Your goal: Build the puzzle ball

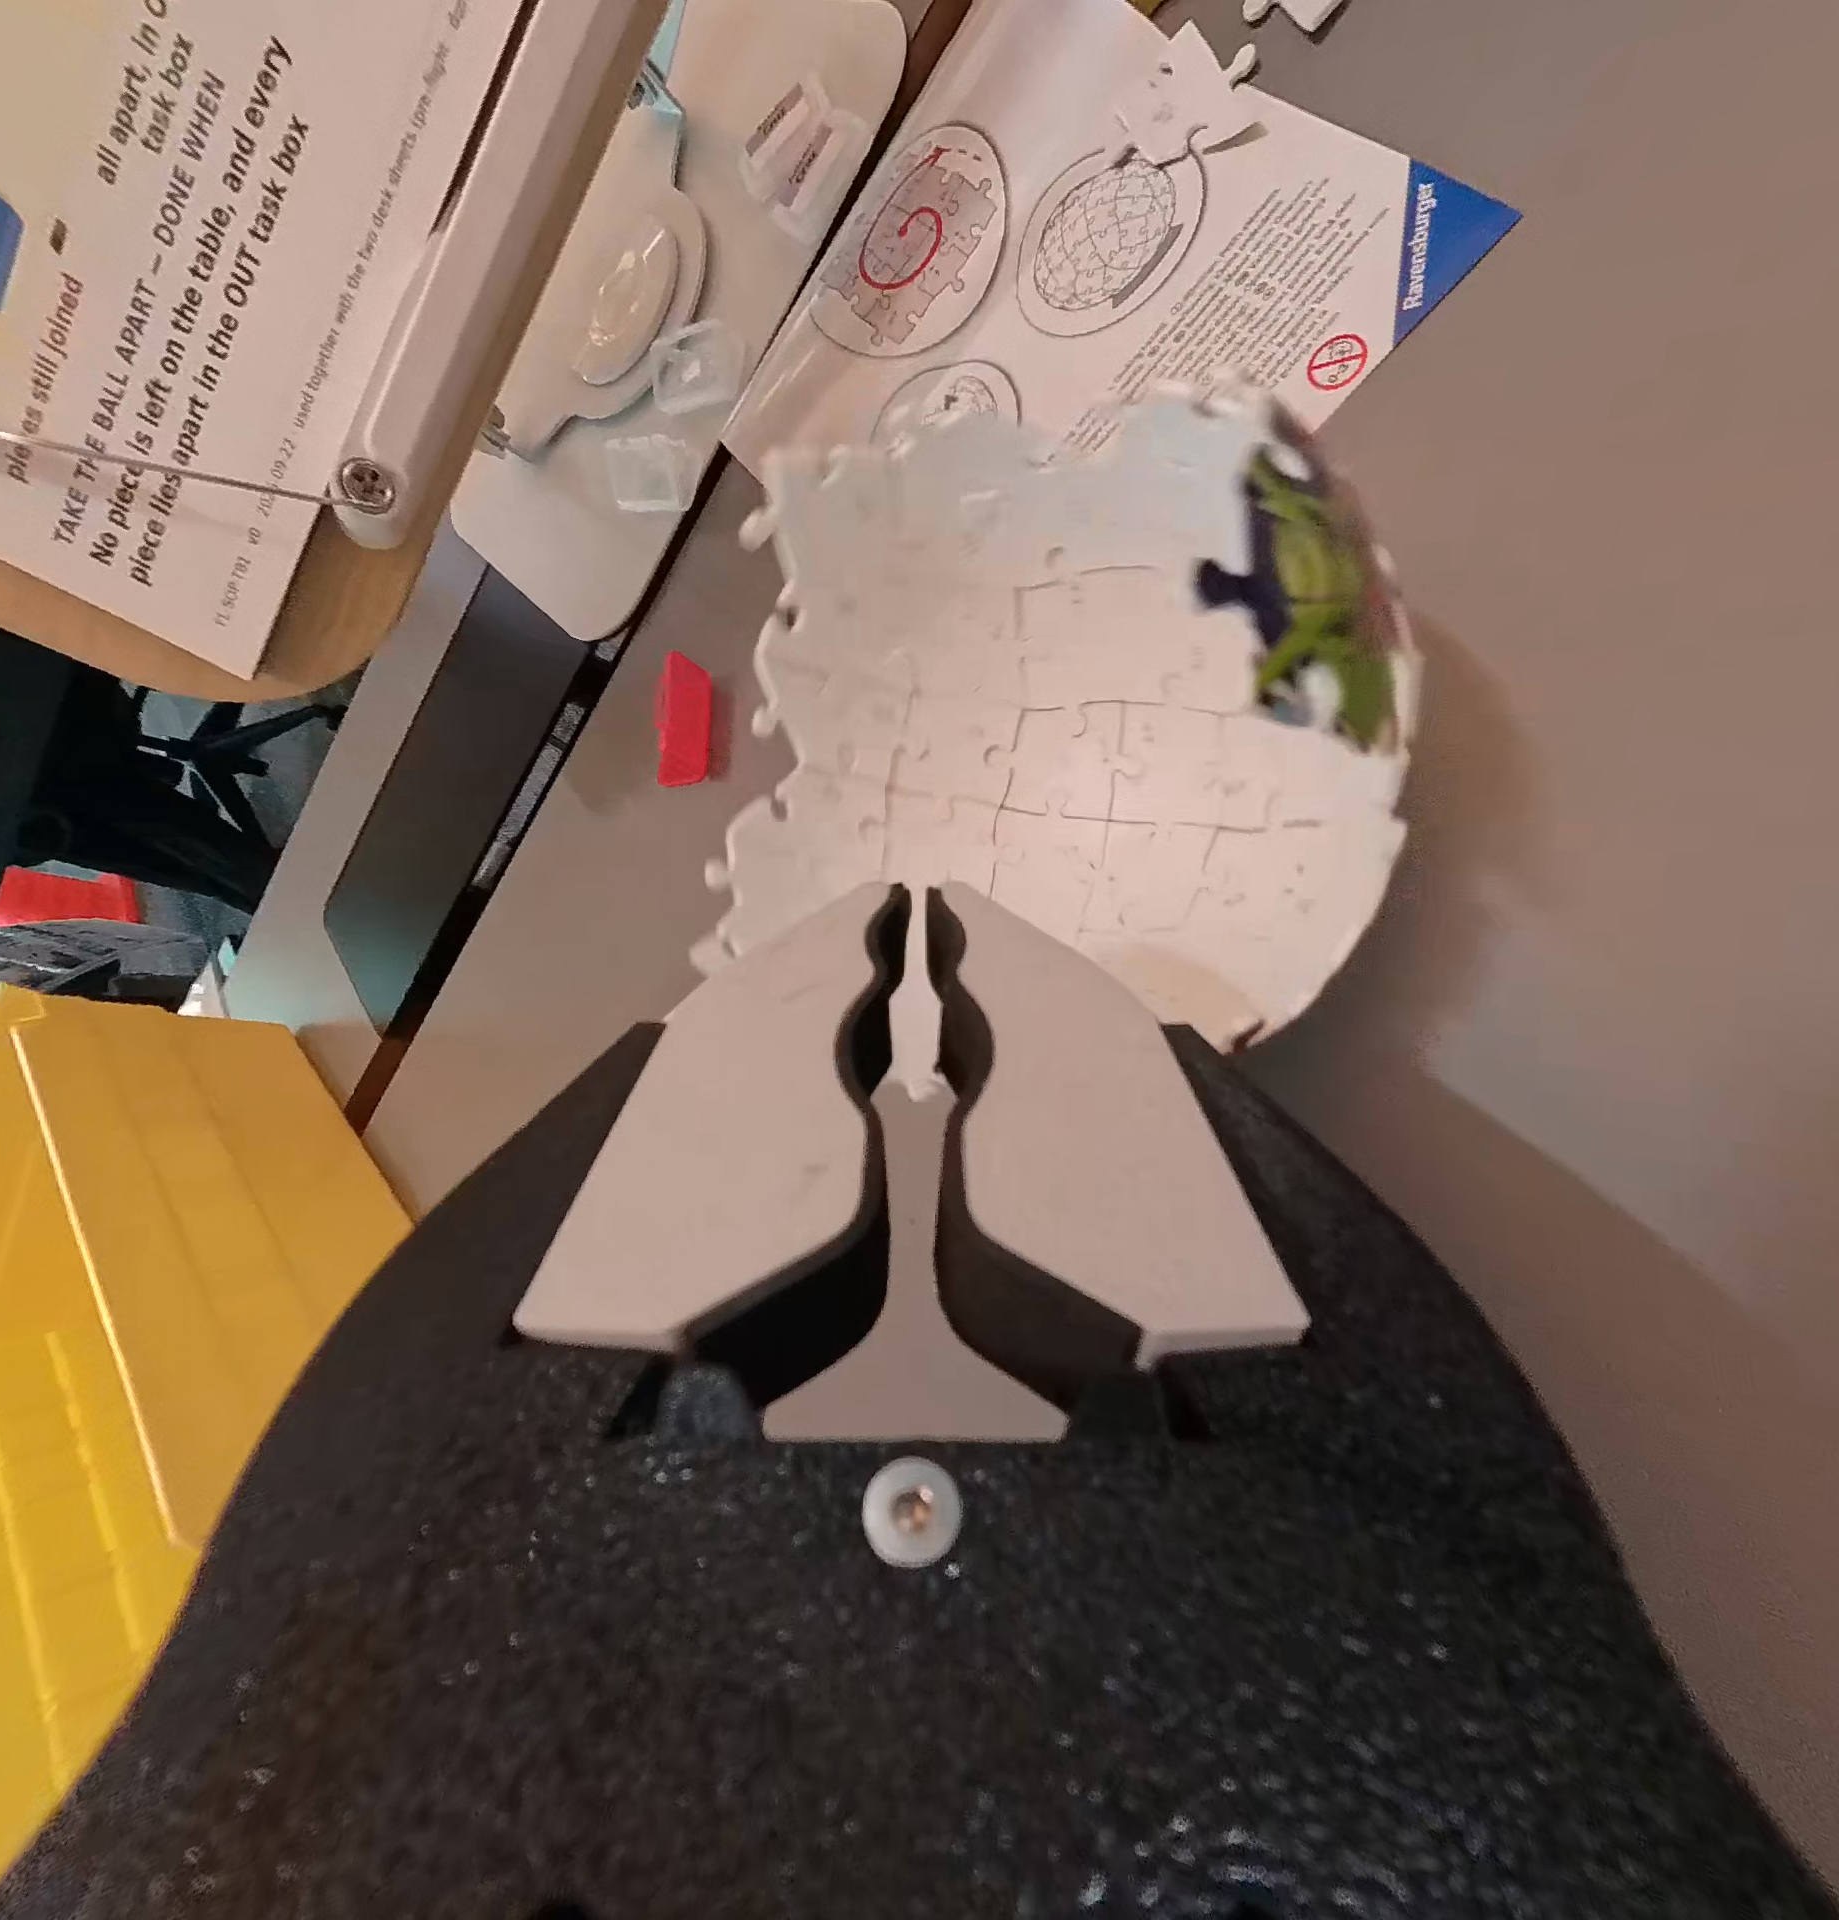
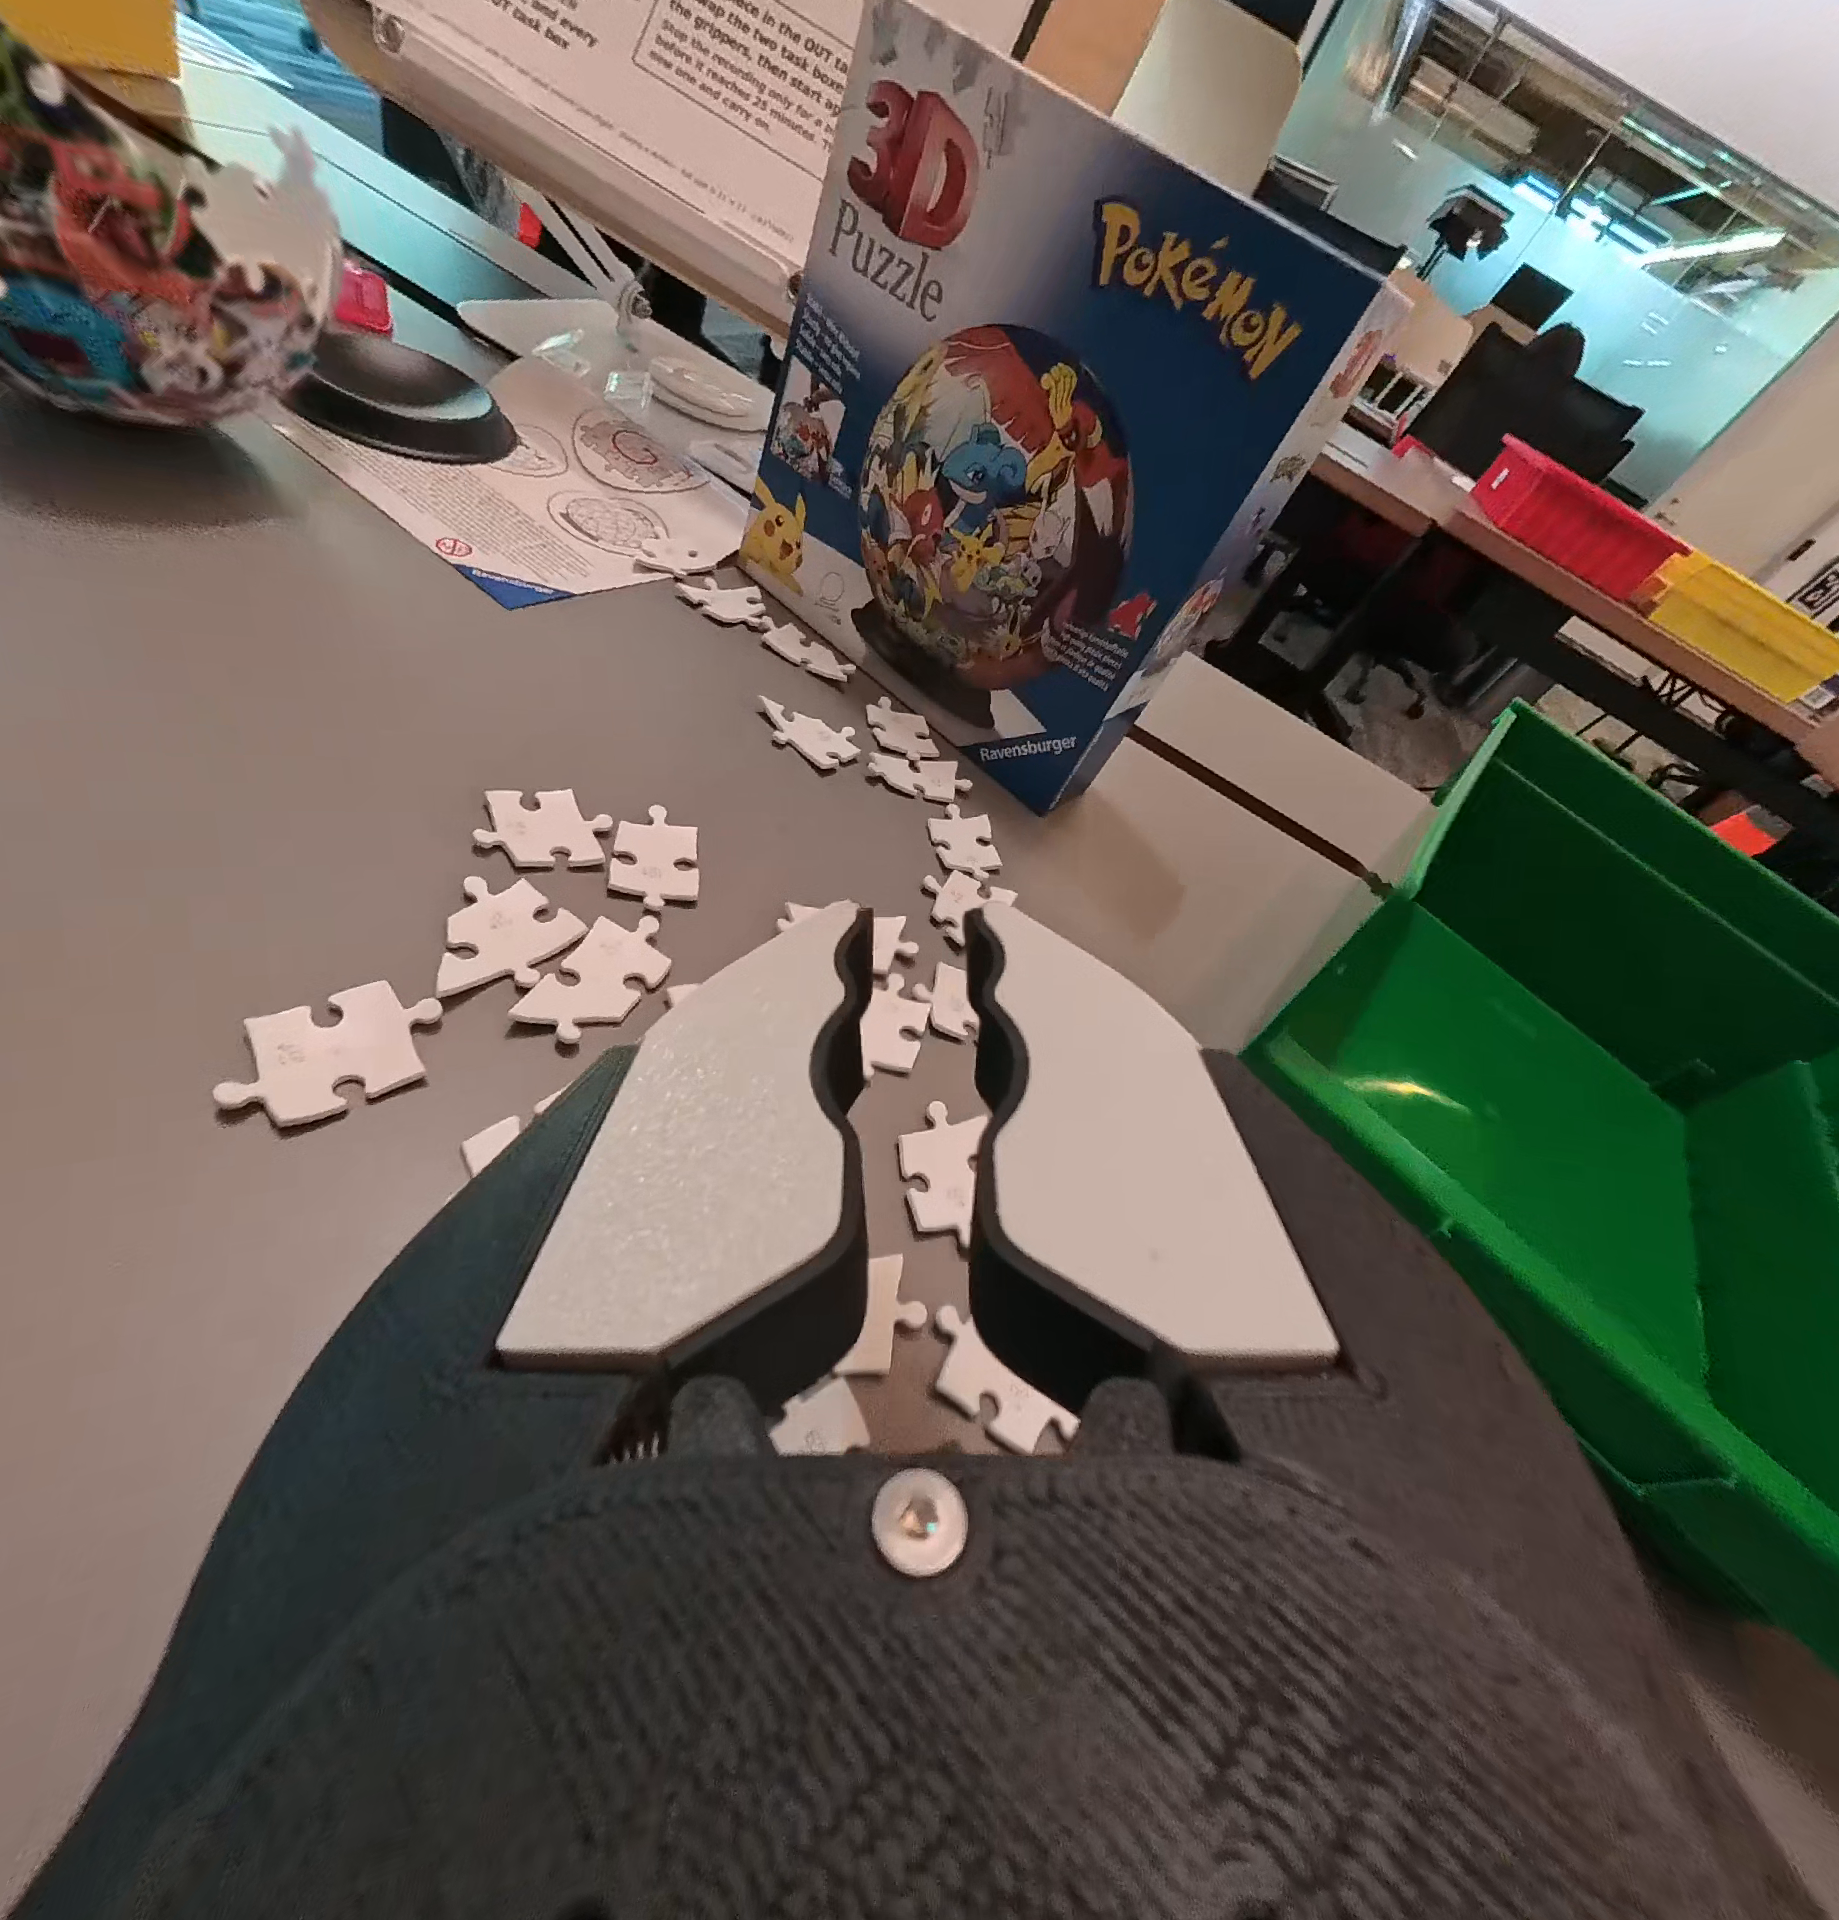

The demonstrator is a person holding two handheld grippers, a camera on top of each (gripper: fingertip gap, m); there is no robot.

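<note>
Left gripper [image 1: 917,904]: clenched on the jagged edge of the half-built puzzle ball [image 1: 1060,748], white inside, green print outside, held above the grey table [image 1: 1621,727]. Behind: printed instruction sheet [image 1: 1154,260]. Right gripper [image 2: 920,925]: released, over loose white pieces [image 2: 572,914]. Beyond: blue lettered puzzle box [image 2: 1050,499]. Far right: green bin [image 2: 1621,1195].

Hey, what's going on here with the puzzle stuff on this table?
A person is building a puzzle ball with two handheld grippers. The left gripper is shut on the rim of the half-built ball, holding it up. The right gripper is open, hovering over loose pieces lying face down near the puzzle box.
</note>
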